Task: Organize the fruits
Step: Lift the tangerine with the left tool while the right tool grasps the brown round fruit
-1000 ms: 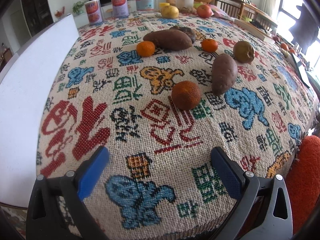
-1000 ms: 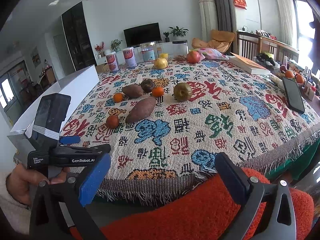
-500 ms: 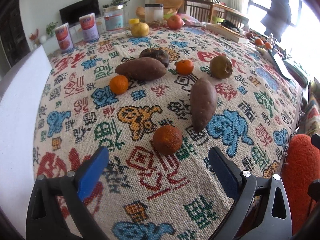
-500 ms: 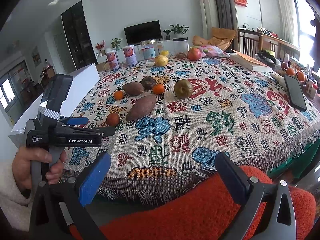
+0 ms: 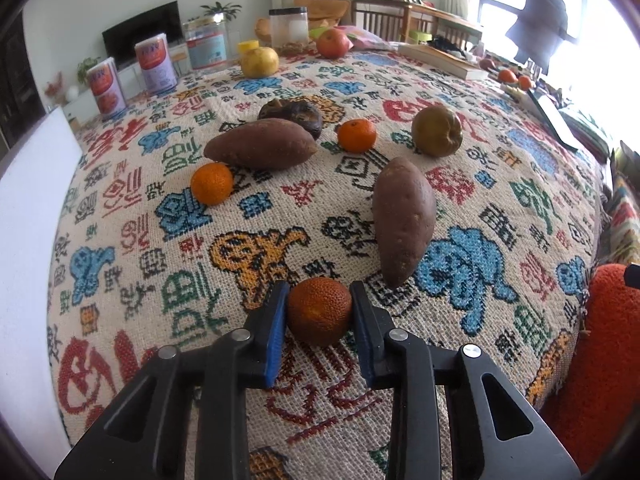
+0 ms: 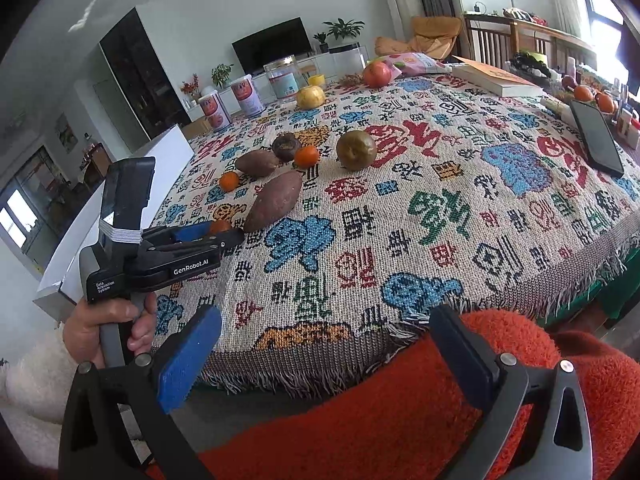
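I see the patterned tablecloth (image 5: 152, 184) spread ahead of my left gripper (image 5: 320, 312), a sweet potato (image 5: 404, 220) lying just beyond its right finger. Both blue pads are pressed onto the dark orange tangerine (image 5: 319, 310), which sits on the cloth. My right gripper (image 6: 324, 354) hangs wide apart, holding nothing, off the table's near edge.

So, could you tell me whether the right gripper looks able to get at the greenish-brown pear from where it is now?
Probably yes: the right gripper is open and empty, and the cloth ahead of the greenish-brown pear lies bare. It hangs off the table edge, though, so it needs a long reach.
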